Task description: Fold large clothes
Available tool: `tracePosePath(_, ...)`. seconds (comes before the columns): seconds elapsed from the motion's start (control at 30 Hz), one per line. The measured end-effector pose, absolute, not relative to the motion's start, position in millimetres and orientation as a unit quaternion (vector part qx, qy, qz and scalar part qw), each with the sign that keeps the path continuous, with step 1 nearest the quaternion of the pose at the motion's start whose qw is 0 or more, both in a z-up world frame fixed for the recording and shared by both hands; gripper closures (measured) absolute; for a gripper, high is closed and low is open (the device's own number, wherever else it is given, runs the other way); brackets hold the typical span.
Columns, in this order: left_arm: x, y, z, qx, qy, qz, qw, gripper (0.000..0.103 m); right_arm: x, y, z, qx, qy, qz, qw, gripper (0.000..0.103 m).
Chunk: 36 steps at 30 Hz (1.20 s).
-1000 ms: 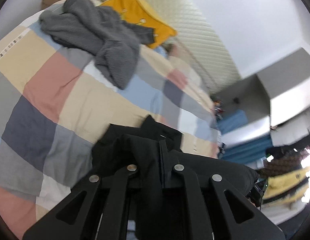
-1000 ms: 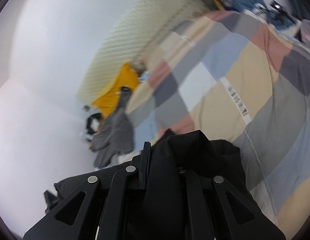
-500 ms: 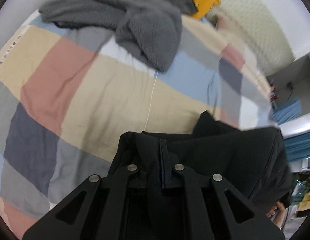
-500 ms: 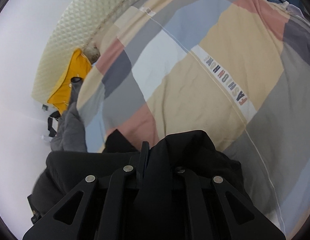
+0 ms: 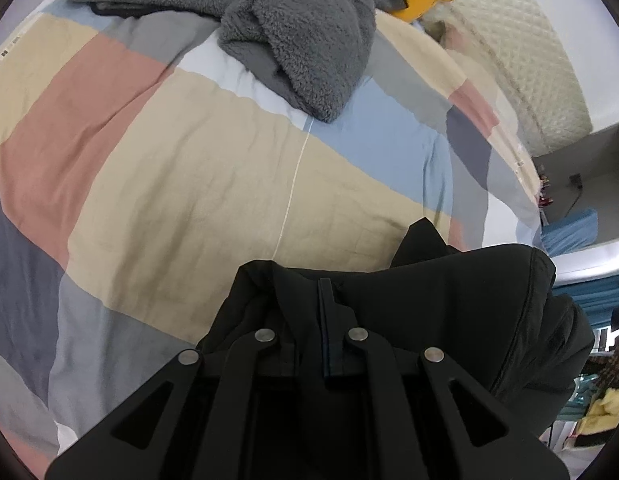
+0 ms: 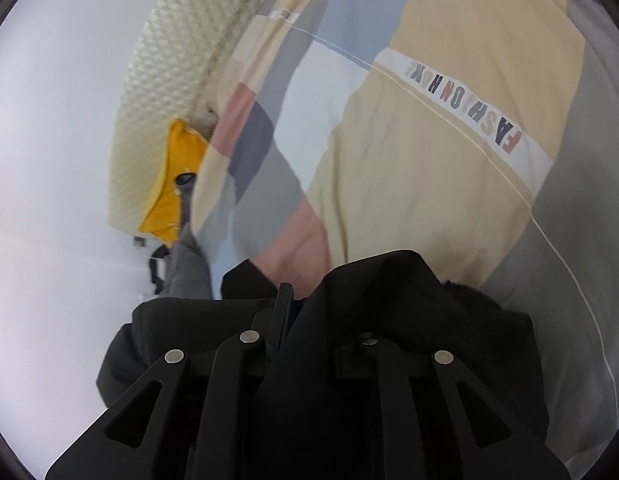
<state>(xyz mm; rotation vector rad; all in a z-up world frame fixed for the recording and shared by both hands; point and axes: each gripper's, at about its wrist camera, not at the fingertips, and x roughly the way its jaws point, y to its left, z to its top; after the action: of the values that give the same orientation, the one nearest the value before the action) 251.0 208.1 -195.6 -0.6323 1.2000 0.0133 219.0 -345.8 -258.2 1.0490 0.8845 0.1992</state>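
Both the left gripper and right gripper are clenched on the black jacket, held up over the bed: keep the edge taut and level, lower flat, clear of the grey fleece.

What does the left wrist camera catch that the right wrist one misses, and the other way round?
Only the left view shows the grey fleece spread wide across the far side of the quilt, plus shelves and blue fabric at the right edge. Only the right view shows the FASHION HOME lettering on a white strip, and a big stretch of bare wall. Both show the checked quilt, the yellow pillow, the padded headboard, and each claw, left and right, shut on the black garment.
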Motion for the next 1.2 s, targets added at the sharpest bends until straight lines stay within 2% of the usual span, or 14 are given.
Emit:
tracePosePath(0.13,236.8,215.4,-194.4,-0.319,0.545,-0.007,0.775,0.093,204.2,-348.1,-242.0,0.467,0.403,0.113,0.779,0.077)
tracePosePath(0.2,228.5,220.9,-193.0,-0.33,0.555,-0.015,0.764,0.088,193.8,-350.3,-233.5,0.462,0.402,0.121,0.781,0.06)
tracePosePath(0.27,221.4,225.7,-188.9,-0.339,0.559,-0.02,0.757,0.081,184.0,-352.9,-226.8,0.46,0.394,0.135,0.784,0.03)
tracePosePath(0.33,207.7,233.6,-178.6,-0.356,0.548,-0.024,0.757,0.062,171.5,-355.0,-217.9,0.437,0.393,0.139,0.797,0.024)
tracePosePath(0.4,197.2,238.7,-165.1,-0.341,0.543,-0.012,0.767,0.013,156.9,-355.1,-202.7,0.389,0.387,0.128,0.826,0.024)
tracePosePath(0.43,193.3,240.1,-158.0,-0.316,0.544,0.004,0.778,0.01,152.4,-355.5,-198.2,0.373,0.38,0.123,0.837,0.024)
tracePosePath(0.6,167.4,227.9,-109.6,-0.181,0.488,0.026,0.853,0.009,108.3,-341.6,-161.3,0.263,0.319,0.11,0.904,0.022)
tracePosePath(0.7,142.1,184.4,-76.8,-0.105,0.421,-0.012,0.901,0.009,92.9,-317.8,-143.2,0.198,0.284,0.09,0.934,0.021)
tracePosePath(0.8,129.0,138.5,-67.4,-0.08,0.378,-0.054,0.921,0.009,84.8,-274.7,-127.3,0.148,0.243,0.113,0.952,0.017)
tracePosePath(0.9,136.3,93.8,-78.9,-0.062,0.374,-0.089,0.921,0.009,88.4,-237.2,-130.2,0.119,0.244,0.148,0.951,0.009)
tracePosePath(1.07,171.9,39.4,-120.7,-0.002,0.394,-0.095,0.914,0.009,122.8,-173.6,-158.1,0.001,0.287,0.18,0.941,0.008)
tracePosePath(1.2,190.8,12.6,-138.6,0.053,0.398,-0.086,0.912,0.009,147.3,-170.0,-165.0,0.0,0.298,0.178,0.938,0.008)
